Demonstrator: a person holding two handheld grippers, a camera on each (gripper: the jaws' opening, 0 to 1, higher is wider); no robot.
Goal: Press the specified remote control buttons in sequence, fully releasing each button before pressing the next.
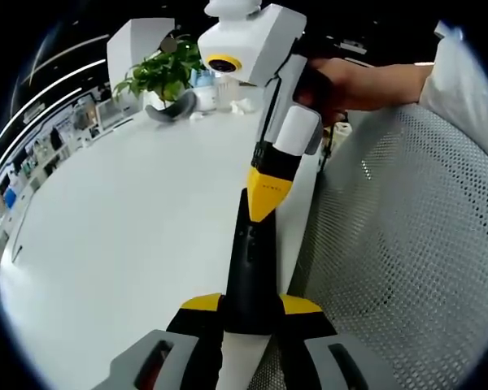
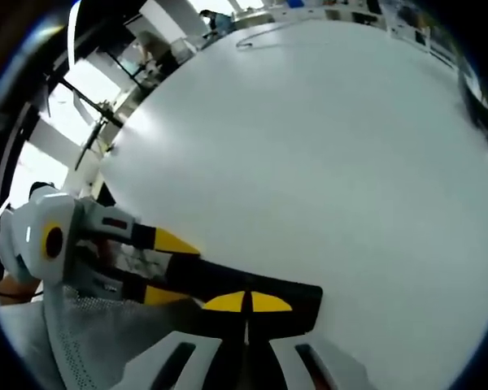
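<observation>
The left gripper [image 1: 248, 321] pinches the long black plastic remote control [image 1: 250, 268] above the white table [image 1: 130, 236], steadying it. The right gripper [image 1: 266, 213], jaws pressed together, meets its far end, apparently pressing.

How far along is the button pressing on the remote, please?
Done: the left gripper has the black remote clamped by the white table. In hand: the right gripper, shut, has its tip against the remote's face, apparently pressing a button. Left: releasing it and any later buttons; how many presses are done cannot be told.
</observation>
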